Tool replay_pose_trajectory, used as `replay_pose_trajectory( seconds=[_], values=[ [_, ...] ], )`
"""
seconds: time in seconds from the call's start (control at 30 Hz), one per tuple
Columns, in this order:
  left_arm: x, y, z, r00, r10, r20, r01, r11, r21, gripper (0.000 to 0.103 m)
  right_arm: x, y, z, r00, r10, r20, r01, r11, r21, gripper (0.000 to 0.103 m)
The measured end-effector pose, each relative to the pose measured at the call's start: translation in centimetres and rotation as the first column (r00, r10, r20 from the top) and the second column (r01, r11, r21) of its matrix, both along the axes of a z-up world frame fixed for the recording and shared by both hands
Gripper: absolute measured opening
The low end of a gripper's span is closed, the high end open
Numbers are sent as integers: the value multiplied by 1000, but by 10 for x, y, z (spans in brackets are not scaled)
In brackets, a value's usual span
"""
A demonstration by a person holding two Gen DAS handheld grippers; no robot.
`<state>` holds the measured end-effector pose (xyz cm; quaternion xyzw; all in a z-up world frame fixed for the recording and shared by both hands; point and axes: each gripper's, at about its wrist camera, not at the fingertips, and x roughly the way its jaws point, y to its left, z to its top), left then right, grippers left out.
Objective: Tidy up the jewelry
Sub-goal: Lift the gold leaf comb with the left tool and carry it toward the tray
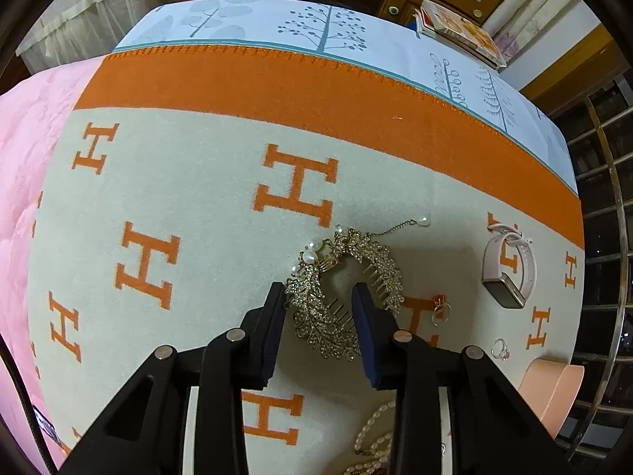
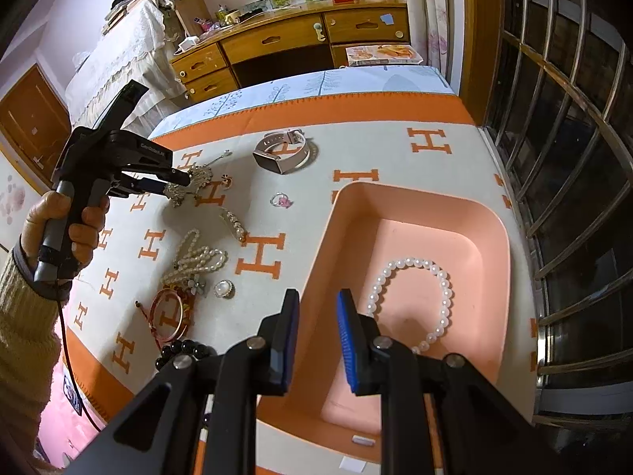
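A rhinestone and pearl hair comb [image 1: 340, 277] lies on the H-patterned blanket [image 1: 190, 206]. My left gripper [image 1: 318, 297] points down over it, with the comb's left arm and teeth between the jaws and both pads touching its sides. From the right wrist view that gripper [image 2: 184, 182] sits at the comb [image 2: 198, 178], a hand [image 2: 79, 233] on its handle. My right gripper [image 2: 318, 301] hovers open and empty over the near left rim of the pink tray [image 2: 490, 237]. A pearl bracelet [image 2: 435, 273] rests inside the tray.
A pink watch [image 2: 283, 150], small ring [image 2: 281, 200], bar clip [image 2: 235, 223], pearl necklace [image 2: 198, 257], round pearl piece [image 2: 224, 289], red bangle [image 2: 170, 312] and black beads [image 2: 186, 348] lie on the blanket. Window bars [image 2: 554, 158] run along the right; a wooden dresser [image 2: 277, 39] stands behind.
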<state>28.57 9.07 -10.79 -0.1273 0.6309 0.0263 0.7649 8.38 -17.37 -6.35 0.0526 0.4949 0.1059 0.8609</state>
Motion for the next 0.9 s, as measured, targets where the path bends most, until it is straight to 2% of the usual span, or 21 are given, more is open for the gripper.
replay_pose_trajectory(
  seconds=[0.07, 0.23, 0.27, 0.3, 0.37, 0.67, 0.9],
  values=[
    [-2, -1, 3, 1000, 0, 22, 0, 1000, 6, 32, 0, -2, -1, 1000, -3, 0, 3, 1000, 8, 20],
    [-7, -2, 21, 997, -5, 74, 6, 1000, -21, 19, -3, -2, 1, 1000, -3, 9, 3, 1000, 16, 20],
    [-10, -2, 26, 996, -11, 86, 13, 1000, -24, 13, -3, -3, 1, 1000, -4, 11, 4, 1000, 16, 20],
    [-12, -3, 31, 995, -19, 99, 21, 999, -26, 13, -4, -3, 2, 1000, -7, 14, 6, 1000, 19, 20],
    [-19, -6, 44, 991, -45, 128, 45, 999, -1, 9, -5, -4, 3, 1000, -10, 15, 10, 1000, 27, 20],
    [-27, -11, 56, 985, -76, 154, 73, 997, 20, 5, -12, -7, 3, 1000, -16, 17, 15, 999, 31, 20],
    [-28, -16, 51, 982, -99, 161, 109, 993, -52, 5, -18, -6, 5, 999, -25, 28, 25, 999, 26, 20]
  ],
)
